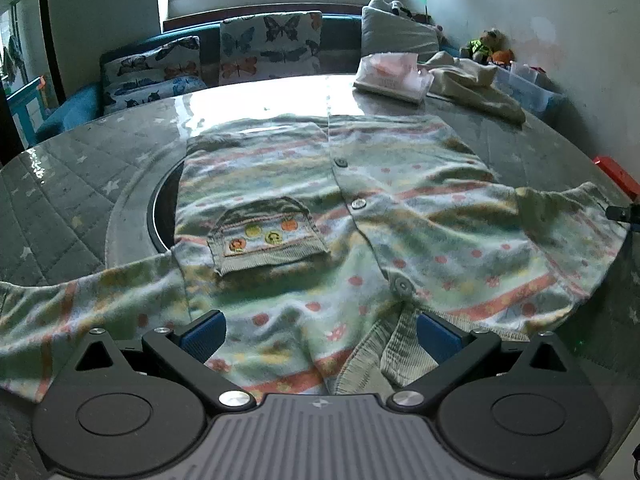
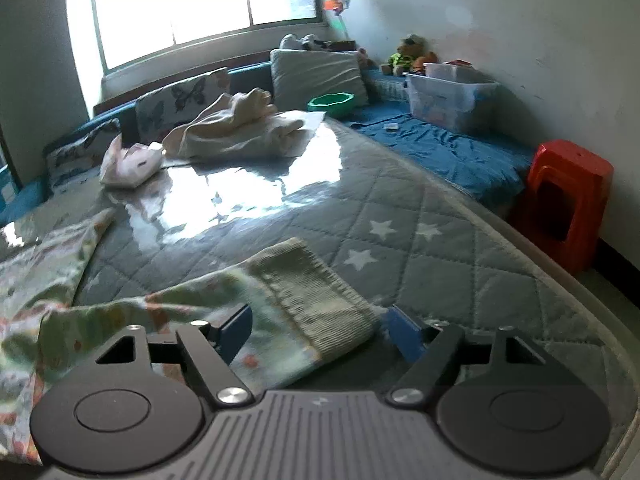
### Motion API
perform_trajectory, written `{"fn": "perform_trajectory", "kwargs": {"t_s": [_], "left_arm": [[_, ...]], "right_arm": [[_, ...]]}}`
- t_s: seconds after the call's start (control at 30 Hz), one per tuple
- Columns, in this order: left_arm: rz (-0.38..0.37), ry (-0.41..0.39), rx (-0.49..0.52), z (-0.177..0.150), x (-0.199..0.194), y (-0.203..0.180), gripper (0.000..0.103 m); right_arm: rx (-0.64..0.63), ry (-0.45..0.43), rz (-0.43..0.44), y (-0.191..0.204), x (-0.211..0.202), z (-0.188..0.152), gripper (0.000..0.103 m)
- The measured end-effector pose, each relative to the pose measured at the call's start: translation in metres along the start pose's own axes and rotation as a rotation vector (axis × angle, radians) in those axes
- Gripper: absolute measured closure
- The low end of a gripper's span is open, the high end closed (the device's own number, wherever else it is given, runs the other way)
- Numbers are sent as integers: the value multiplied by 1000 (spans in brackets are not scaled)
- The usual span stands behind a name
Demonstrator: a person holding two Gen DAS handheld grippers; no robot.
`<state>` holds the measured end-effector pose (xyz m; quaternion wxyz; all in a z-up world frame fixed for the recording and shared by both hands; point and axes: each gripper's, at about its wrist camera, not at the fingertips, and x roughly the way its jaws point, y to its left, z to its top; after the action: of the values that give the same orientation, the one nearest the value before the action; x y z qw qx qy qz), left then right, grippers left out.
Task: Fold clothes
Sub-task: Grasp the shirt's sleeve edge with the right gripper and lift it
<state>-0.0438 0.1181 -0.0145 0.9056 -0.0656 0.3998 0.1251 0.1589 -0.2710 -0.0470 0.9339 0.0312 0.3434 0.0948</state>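
On quilted table [image 2: 420, 208] by window [image 2: 208, 4]: patterned cardigan [image 1: 360, 220].

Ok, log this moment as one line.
task: fold clothes | cardigan: spread flat | left claw: open over collar | right claw: open around sleeve cuff

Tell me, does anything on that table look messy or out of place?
Mostly no. The patterned cardigan lies spread flat, buttoned, sleeves out. Its ribbed cuff sits between the right gripper's open jaws. The odd spot is the far edge of the table: a cream garment lies crumpled in a heap, unfolded.
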Motion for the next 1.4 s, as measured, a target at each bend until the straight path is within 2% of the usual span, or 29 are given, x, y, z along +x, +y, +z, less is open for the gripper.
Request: {"fn": "perform_trajectory", "kwargs": {"t_s": [0.13, 0.33, 0.4, 0.5, 0.6, 0.73, 0.9, 1.07, 1.4], "left_arm": [[3, 1, -4, 1, 0, -1, 0], [2, 11, -9, -1, 1, -1, 0], [1, 12, -9, -1, 1, -1, 0], [2, 12, -14, -2, 1, -1, 0], [2, 9, -17, -2, 1, 0, 0], [4, 9, -27, -2, 0, 3, 0], [0, 2, -46, -3, -2, 9, 0], [-4, -8, -69, -7, -6, 18, 0], [-7, -36, -132, -13, -16, 42, 0]], "right_arm": [[-3, 2, -14, -3, 2, 1, 37], [-47, 11, -4, 3, 0, 0, 62], [-43, 15, 18, 2, -2, 0, 77], [-41, 18, 48, 5, -5, 0, 87], [-48, 9, 89, 12, -13, 1, 89], [-81, -31, 197, 37, -35, 7, 90], [-144, -72, 347, 85, -60, 22, 91], [-188, -74, 492, 132, -79, 34, 92], [-302, -59, 702, 233, -102, 35, 92]]}}
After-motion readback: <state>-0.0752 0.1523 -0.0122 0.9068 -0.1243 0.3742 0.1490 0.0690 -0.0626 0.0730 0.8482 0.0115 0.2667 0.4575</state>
